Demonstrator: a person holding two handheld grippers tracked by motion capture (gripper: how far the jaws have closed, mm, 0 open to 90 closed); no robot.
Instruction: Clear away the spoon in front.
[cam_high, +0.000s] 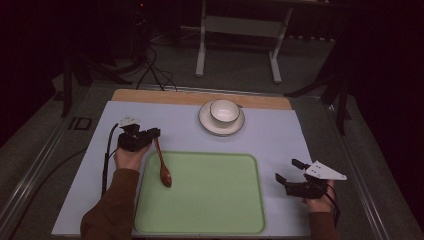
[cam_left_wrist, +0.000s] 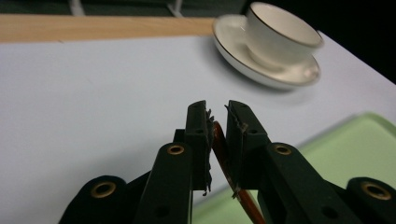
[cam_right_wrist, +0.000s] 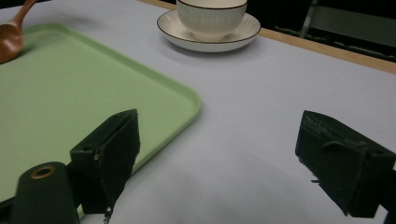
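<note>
Your left gripper (cam_high: 153, 134) sits at the left of the table, just past the far-left corner of the green tray (cam_high: 210, 220). Its jaws are pinched narrow on the handle of the wooden spoon (cam_high: 163, 167) — in the left gripper view the brown handle (cam_left_wrist: 223, 154) runs between the two pads and out toward the tray. From above, the spoon slants down from the jaws, and its bowl lies over the tray's left side; whether it touches the surface, you cannot tell.

Your right gripper (cam_high: 286, 171) is at the near right, just beside the tray's right edge, over the pale blue mat (cam_high: 280, 130). Its jaws stand wide apart with nothing between them — the right gripper view shows bare mat in the gap (cam_right_wrist: 219, 158).

The white cup (cam_high: 224, 111) stands upright on its saucer (cam_high: 206, 122) at the far middle of the mat, beyond the tray and apart from it. A strip of wooden board (cam_high: 150, 96) shows along the mat's far edge.
</note>
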